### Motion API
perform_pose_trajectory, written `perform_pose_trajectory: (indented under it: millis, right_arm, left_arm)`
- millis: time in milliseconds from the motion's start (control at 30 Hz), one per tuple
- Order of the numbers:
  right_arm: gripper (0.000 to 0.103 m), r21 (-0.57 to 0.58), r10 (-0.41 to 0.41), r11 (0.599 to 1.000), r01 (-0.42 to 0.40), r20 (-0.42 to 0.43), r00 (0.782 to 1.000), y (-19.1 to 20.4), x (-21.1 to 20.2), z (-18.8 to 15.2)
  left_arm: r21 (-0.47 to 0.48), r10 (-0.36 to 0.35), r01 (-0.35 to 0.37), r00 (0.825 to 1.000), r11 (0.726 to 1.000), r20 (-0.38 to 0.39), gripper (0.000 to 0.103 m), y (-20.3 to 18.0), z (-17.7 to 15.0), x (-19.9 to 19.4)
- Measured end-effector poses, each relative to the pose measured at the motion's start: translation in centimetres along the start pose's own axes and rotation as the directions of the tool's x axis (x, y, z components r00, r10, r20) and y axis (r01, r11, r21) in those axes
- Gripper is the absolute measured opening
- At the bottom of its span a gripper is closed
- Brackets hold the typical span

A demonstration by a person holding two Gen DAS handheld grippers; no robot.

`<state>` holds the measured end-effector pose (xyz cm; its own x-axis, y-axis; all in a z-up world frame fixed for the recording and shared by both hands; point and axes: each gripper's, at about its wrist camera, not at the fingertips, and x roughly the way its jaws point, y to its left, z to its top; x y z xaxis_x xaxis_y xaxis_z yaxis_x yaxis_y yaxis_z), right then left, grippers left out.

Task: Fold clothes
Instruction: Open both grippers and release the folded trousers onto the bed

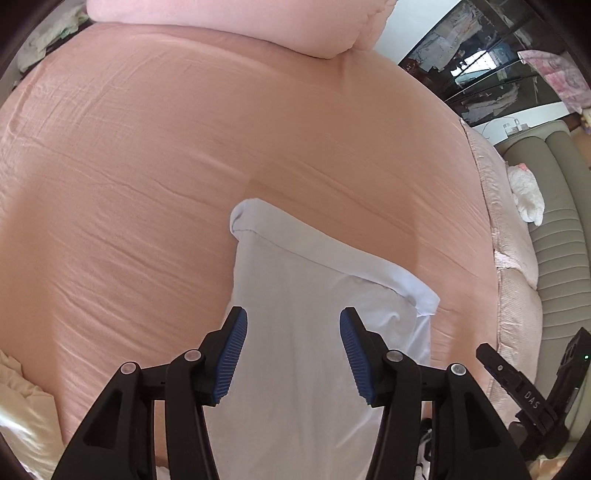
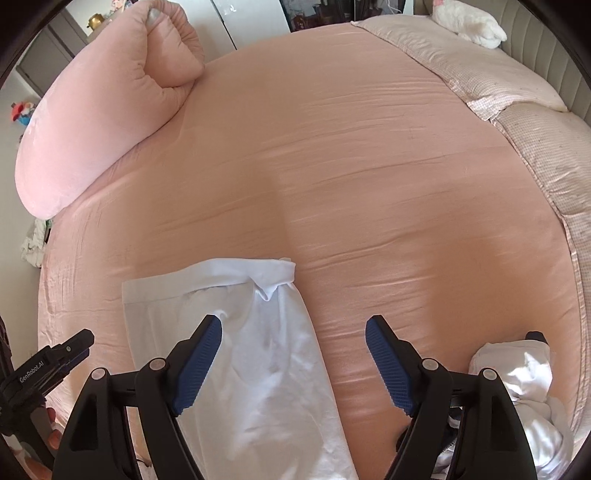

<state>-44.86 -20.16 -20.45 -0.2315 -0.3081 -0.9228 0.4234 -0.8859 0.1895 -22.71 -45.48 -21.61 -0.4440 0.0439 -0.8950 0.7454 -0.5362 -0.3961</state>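
A white garment (image 1: 314, 332) lies folded into a long strip on the pink bed sheet (image 1: 147, 166), its far edge turned over. My left gripper (image 1: 292, 312) hovers above it, jaws apart, blue pads (image 1: 232, 354) clear of the cloth. In the right wrist view the same garment (image 2: 251, 362) runs under the left finger of my right gripper (image 2: 292, 318), which is wide open and holds nothing. Each gripper shows in the other's view: the right one (image 1: 517, 387) at the lower right, the left one (image 2: 55, 360) at the lower left.
A rolled pink duvet (image 2: 103, 110) lies at the far left of the bed. Checked pillows (image 2: 517, 110) and a white plush toy (image 2: 465, 18) sit by the padded headboard (image 1: 561, 240). A heap of white clothes (image 2: 517, 387) lies at the near right, cream fabric (image 1: 22, 406) at the near left.
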Motion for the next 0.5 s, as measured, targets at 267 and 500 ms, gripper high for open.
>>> perform_pose_trajectory:
  millis: [267,500]
  right_arm:
    - [0.080,-0.066,0.013,0.998,-0.015,-0.027,1.000,1.6,-2.4,-3.6]
    - [0.080,-0.187,-0.044,0.982,0.038,-0.026,0.999,4.4,-4.9,-7.6]
  left_arm:
    - [0.144,0.115,-0.112,0.993,0.983,-0.010,0.050,-1.0,-4.8,-1.9]
    - [0.164,0.088,-0.080,0.995,0.983,-0.040,0.050,-0.2,-8.6,-3.5]
